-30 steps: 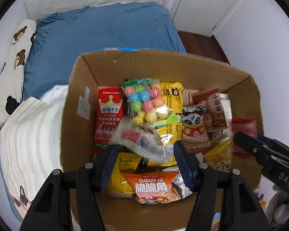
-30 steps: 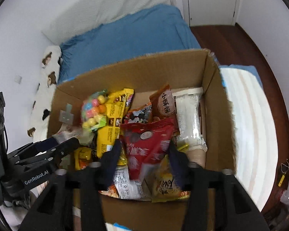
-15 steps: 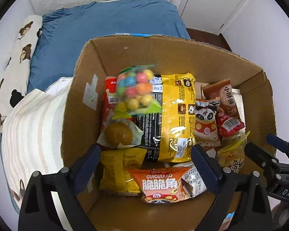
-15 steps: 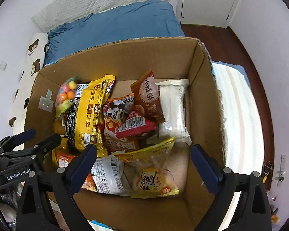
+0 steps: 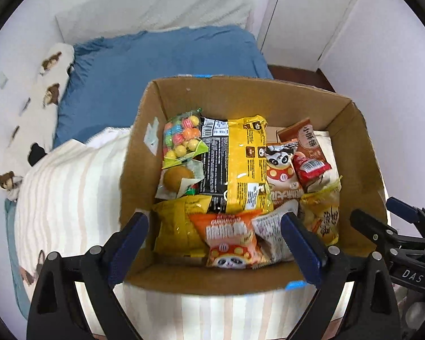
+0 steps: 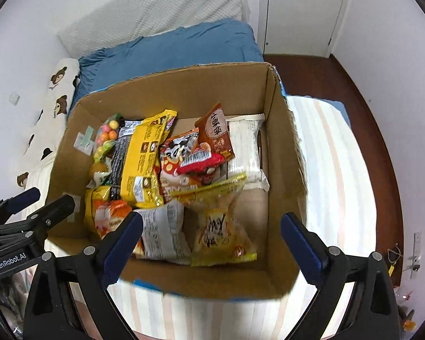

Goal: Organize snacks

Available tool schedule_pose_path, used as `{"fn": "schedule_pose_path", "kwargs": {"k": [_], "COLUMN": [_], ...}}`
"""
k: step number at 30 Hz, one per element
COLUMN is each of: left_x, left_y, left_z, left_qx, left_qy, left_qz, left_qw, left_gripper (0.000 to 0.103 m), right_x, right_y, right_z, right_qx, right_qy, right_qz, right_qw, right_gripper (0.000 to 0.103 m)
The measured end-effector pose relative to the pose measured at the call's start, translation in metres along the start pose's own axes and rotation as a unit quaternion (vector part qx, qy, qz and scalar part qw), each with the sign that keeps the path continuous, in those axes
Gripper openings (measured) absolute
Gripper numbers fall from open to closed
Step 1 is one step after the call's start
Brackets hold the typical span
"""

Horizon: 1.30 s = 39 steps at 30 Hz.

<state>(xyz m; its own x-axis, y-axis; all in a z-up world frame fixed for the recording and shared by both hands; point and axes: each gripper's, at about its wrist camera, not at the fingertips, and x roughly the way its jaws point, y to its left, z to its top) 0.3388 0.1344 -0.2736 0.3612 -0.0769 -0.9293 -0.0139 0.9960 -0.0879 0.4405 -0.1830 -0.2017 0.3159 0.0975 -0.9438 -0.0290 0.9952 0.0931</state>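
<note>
With both claws hanging empty over the box, I log it like this:

Left gripper point(image 5: 214, 236): jaws spread wide, holding nothing, above the near wall of the cardboard box point(image 5: 240, 90).
Right gripper point(image 6: 211, 238): jaws equally apart, also empty, over the box's near right corner.
Snacks: all inside the box, overlapping. The orange panda bag point(image 5: 231, 239) lies against the near wall; the tall yellow bag point(image 5: 246, 167) runs up the middle toward the far wall; the gumball pack point(image 5: 182, 138) sits at the left wall with a wrapped brown cake point(image 5: 178, 178) just nearer than it; the clear yellow candy bag point(image 6: 222, 221) lies near-right, the white packet point(image 6: 245, 147) beside the right wall.
Handling: I judge these light, soft and crinkly, the film slippery, the puffed ones crushable. I'd pinch a crimped end seam, not the belly.
Pose: both grippers tilt steeply down into the box, side by side, each visible at the other's edge.
Surroundings: box rests on a striped blanket point(image 6: 331, 170).
</note>
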Motion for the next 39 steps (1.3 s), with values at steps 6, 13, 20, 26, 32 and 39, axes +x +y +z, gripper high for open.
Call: {"fn": "schedule_pose_path", "kwargs": {"k": [6,13,20,26,32,39], "left_x": [-0.036,-0.084,-0.138,-0.179,-0.215,-0.239], "left_y": [-0.006,-0.010,-0.012,-0.017,-0.020,-0.020], "left_z": [-0.039,-0.089,-0.134,-0.169,-0.201,-0.223], "left_qx": [0.004,-0.006,-0.011,0.002,0.002,0.001], "left_qy": [-0.052,-0.091,-0.127,-0.157,-0.184,-0.197], "left_qz": [0.016,0.003,-0.004,0.004,0.013,0.017], "left_qw": [0.9985,0.9958,0.9918,0.9876,0.9829,0.9802], "left_gripper": [0.096,0.096,0.096,0.096,0.096,0.096], "right_x": [-0.040,-0.091,-0.147,-0.196,-0.240,-0.282], "right_y": [-0.001,-0.001,0.002,0.006,0.008,0.017], "right_z": [-0.039,-0.089,-0.148,-0.191,-0.225,-0.251], "right_qx": [-0.006,-0.011,-0.012,-0.022,-0.025,-0.041], "right_qy": [-0.049,-0.095,-0.138,-0.177,-0.203,-0.231], "right_qz": [-0.002,0.002,0.014,0.010,0.015,0.018], "right_qw": [0.999,0.995,0.990,0.984,0.979,0.972], "right_gripper": [0.100,0.100,0.100,0.100,0.100,0.100]}}
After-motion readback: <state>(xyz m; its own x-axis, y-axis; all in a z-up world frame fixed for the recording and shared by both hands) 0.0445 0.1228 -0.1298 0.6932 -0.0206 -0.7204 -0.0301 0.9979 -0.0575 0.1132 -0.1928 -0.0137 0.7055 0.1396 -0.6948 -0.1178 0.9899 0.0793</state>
